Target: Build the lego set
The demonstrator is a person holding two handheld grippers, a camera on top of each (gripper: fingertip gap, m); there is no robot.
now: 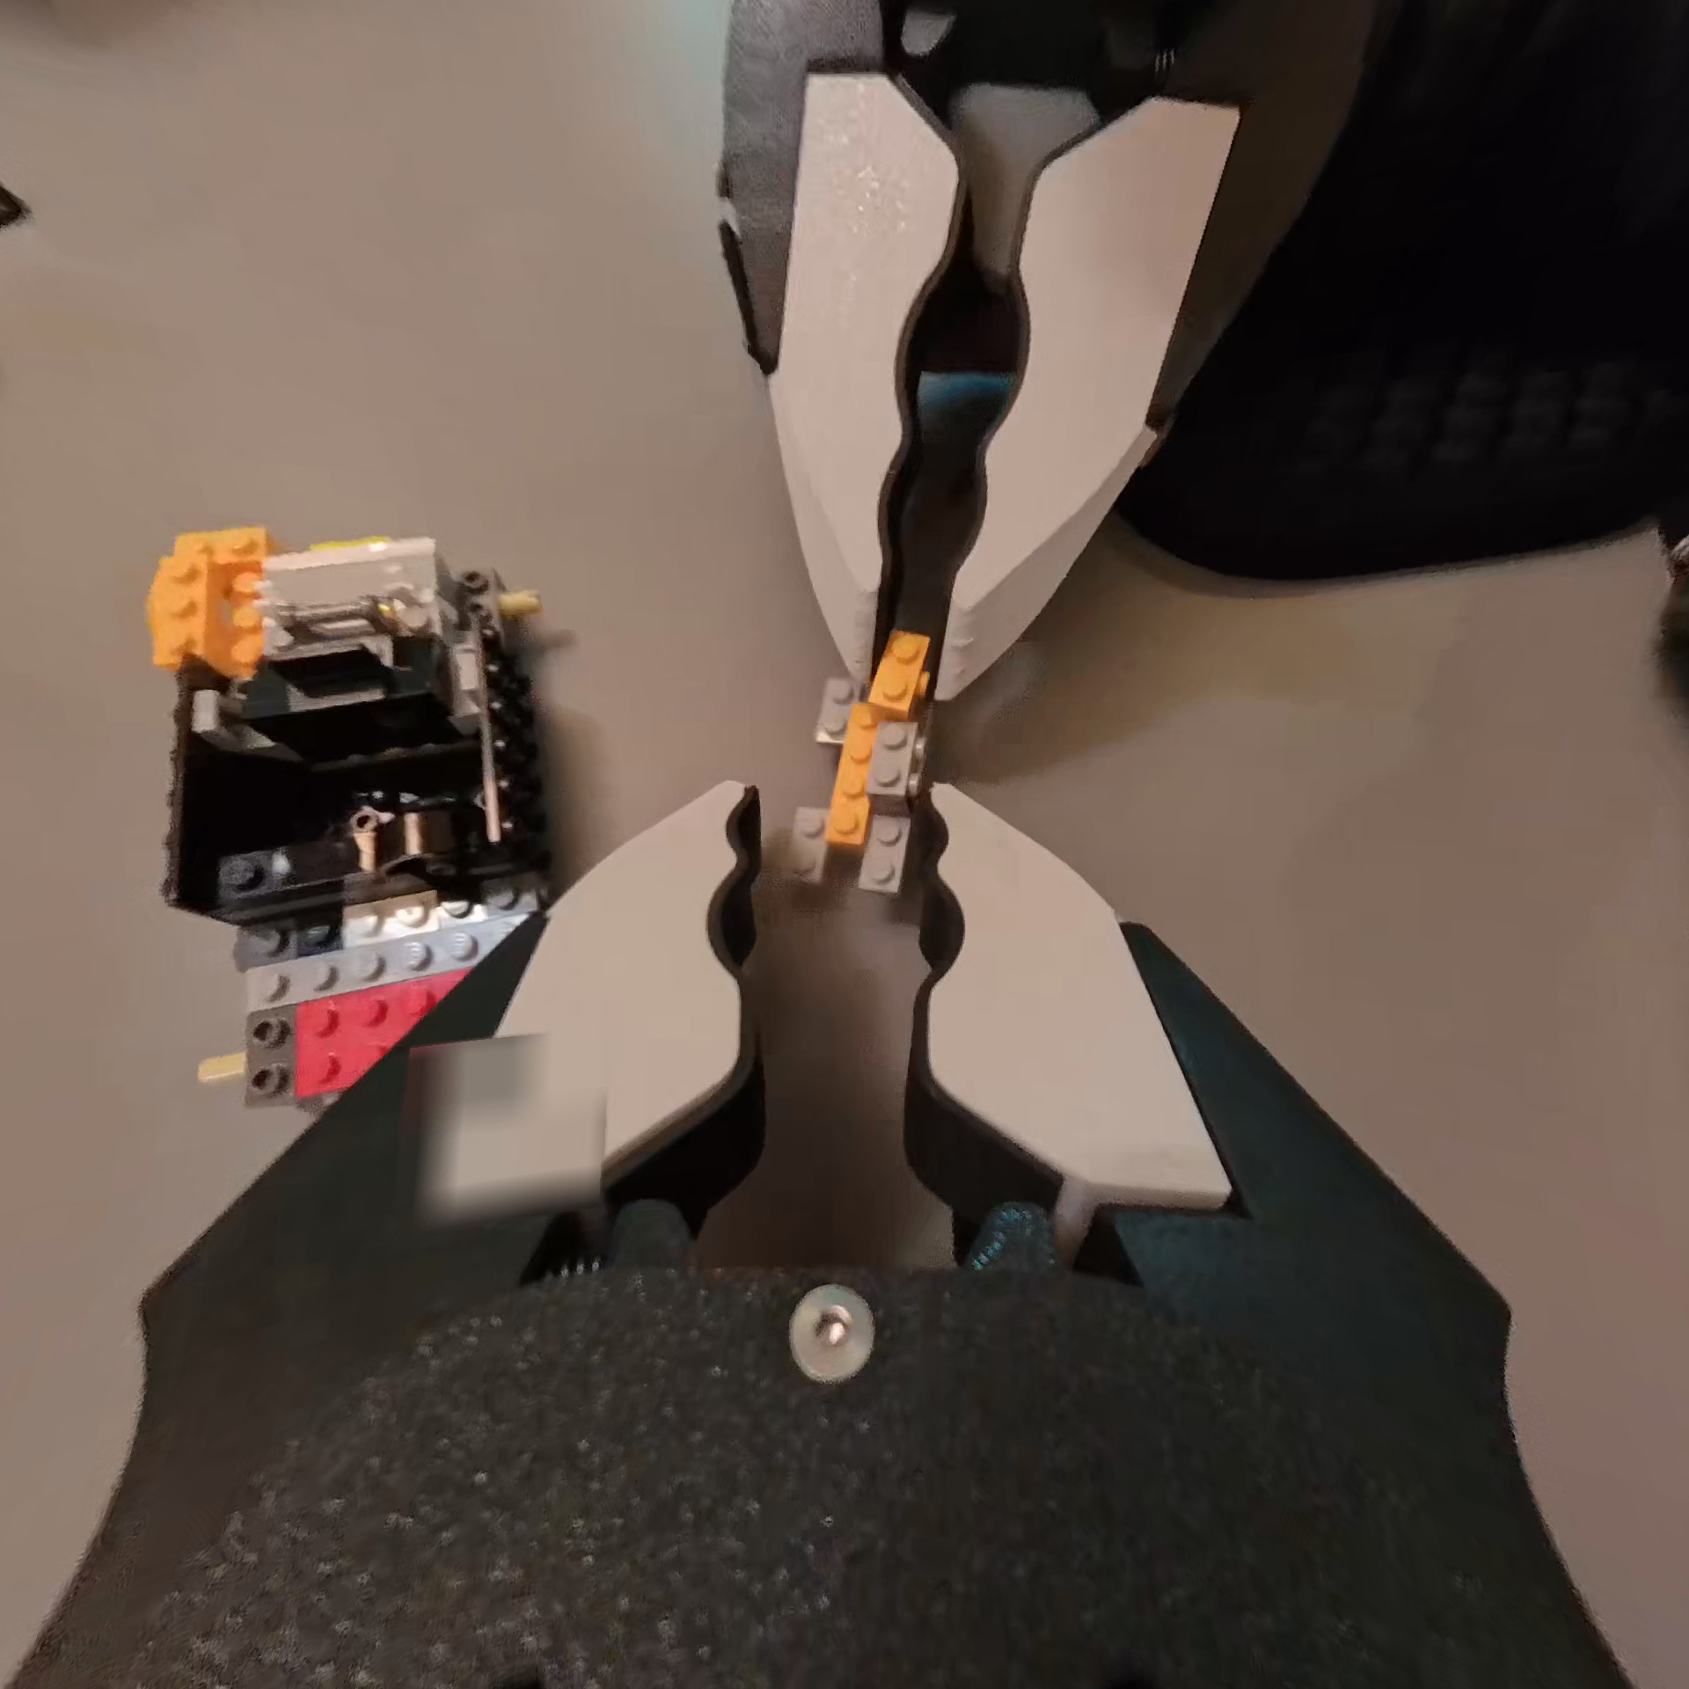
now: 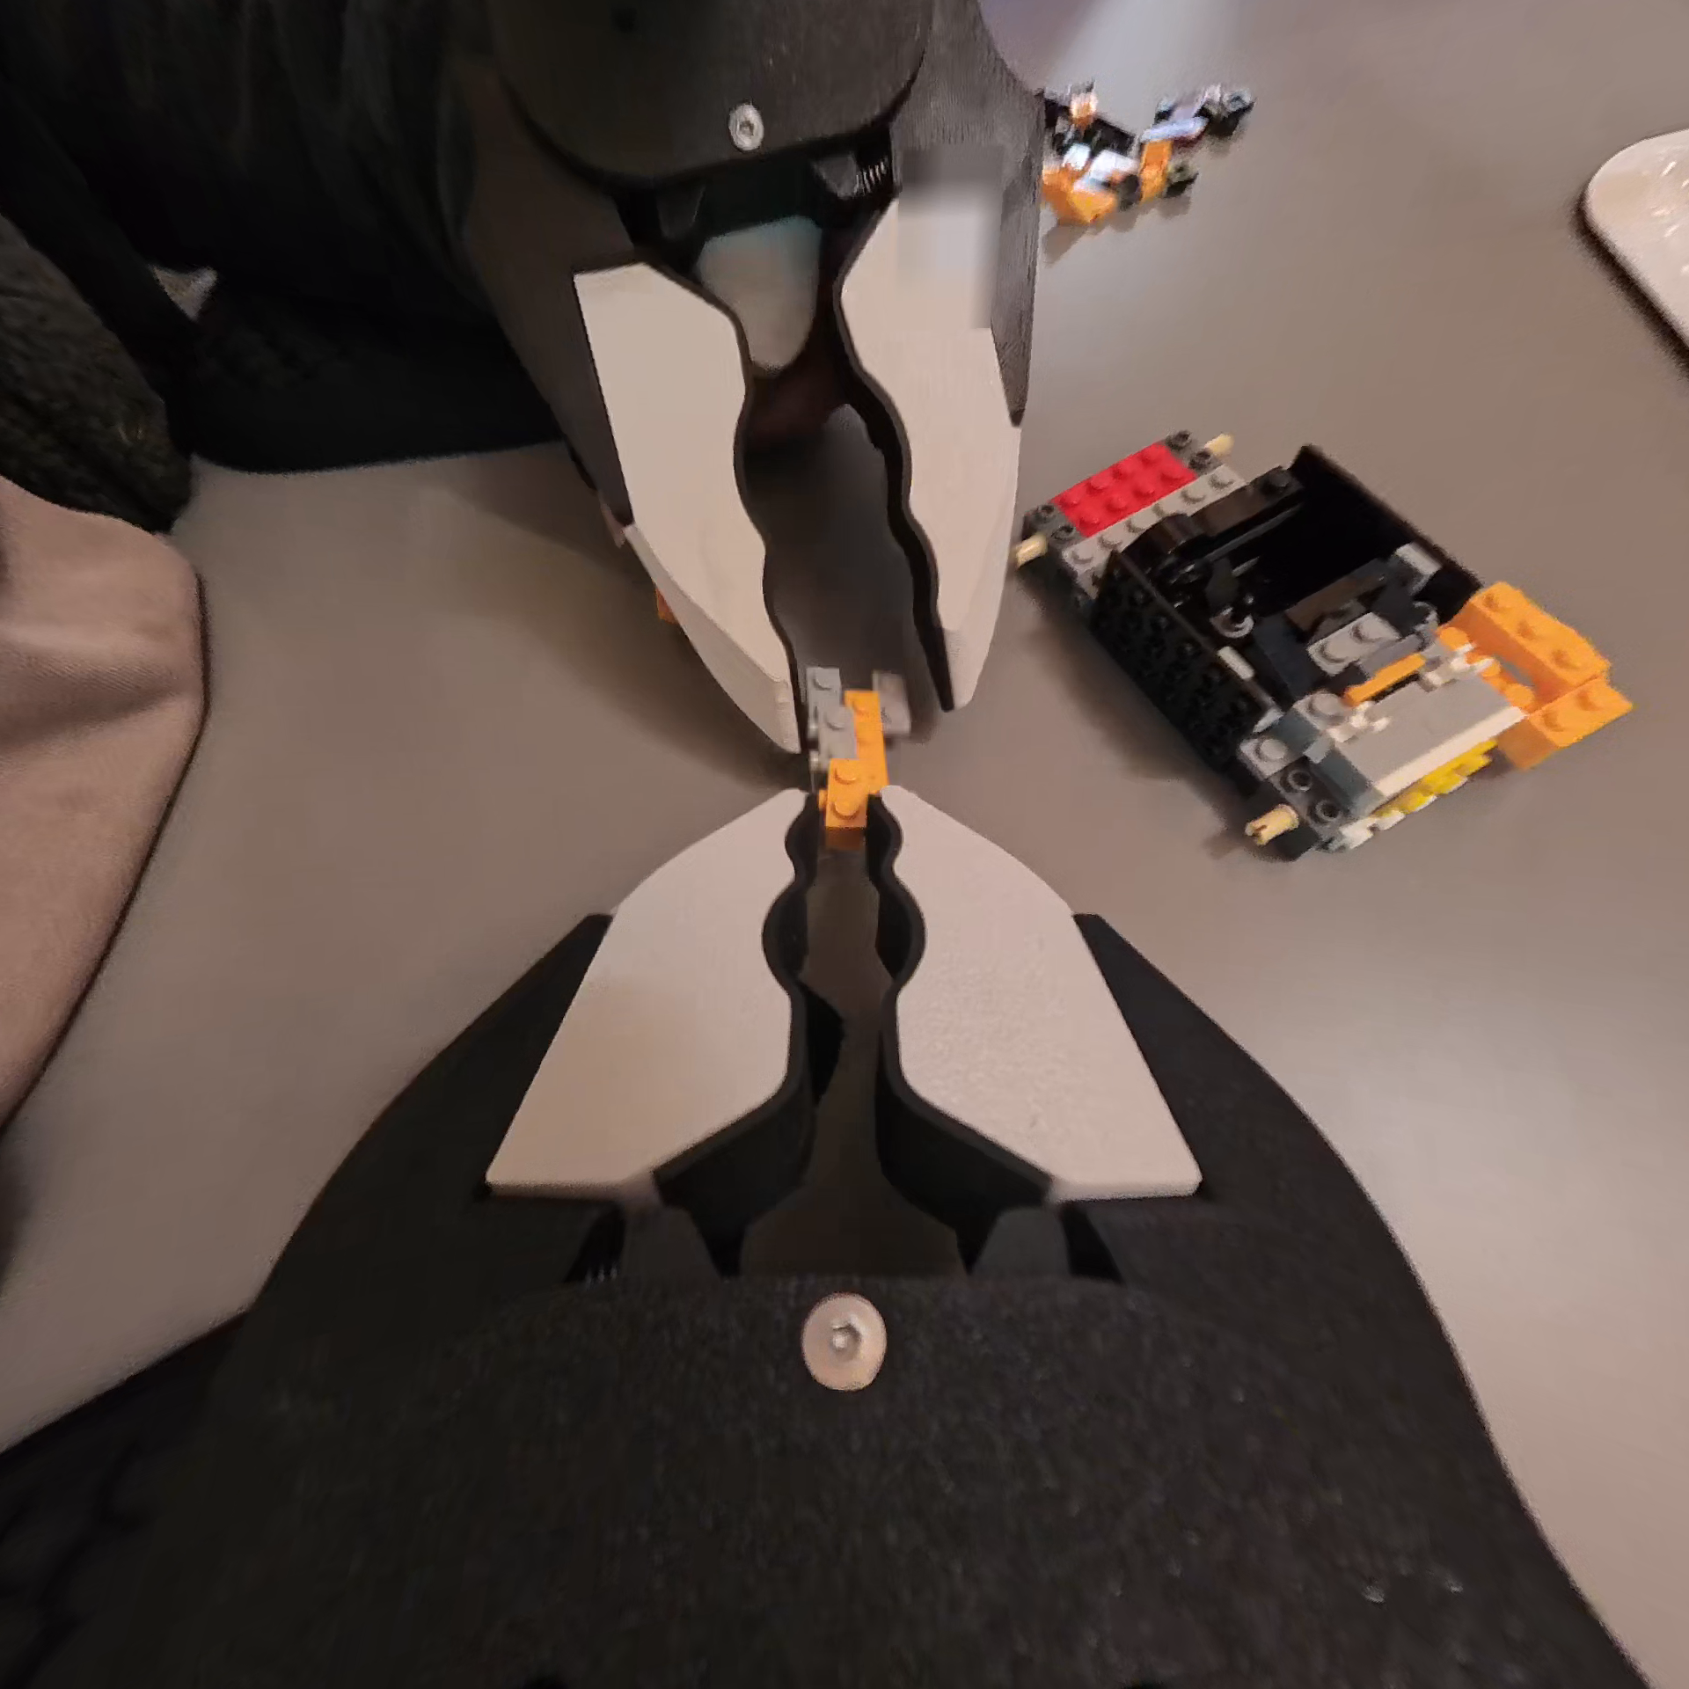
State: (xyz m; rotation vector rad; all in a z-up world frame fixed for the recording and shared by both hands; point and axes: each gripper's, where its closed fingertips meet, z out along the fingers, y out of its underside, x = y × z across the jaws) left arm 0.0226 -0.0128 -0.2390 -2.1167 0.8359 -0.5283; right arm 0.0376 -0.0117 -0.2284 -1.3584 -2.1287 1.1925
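Observation:
A small orange and grey brick assembly (image 1: 864, 777) hangs between both grippers just above the grey table (image 1: 1280, 823). My right gripper (image 2: 843, 809) is shut on its orange end (image 2: 845, 800); in the left wrist view the right gripper (image 1: 905, 681) comes in from the top. My left gripper (image 1: 836, 813) is open, its fingertips either side of the assembly's grey end, the right finger close to or touching it. In the right wrist view the left gripper (image 2: 868, 722) comes in from the top. The partly built black, grey, orange and red vehicle (image 1: 366, 777) stands to the left, also seen in the right wrist view (image 2: 1325, 640).
A pile of loose orange, black and grey pieces (image 2: 1124, 155) lies at the table's far side. A white object (image 2: 1645, 228) sits at the right edge. A person's dark clothing (image 1: 1462, 366) and a greyish fabric (image 2: 91, 777) border the table. My two grippers' fingertips are within a few centimetres of each other.

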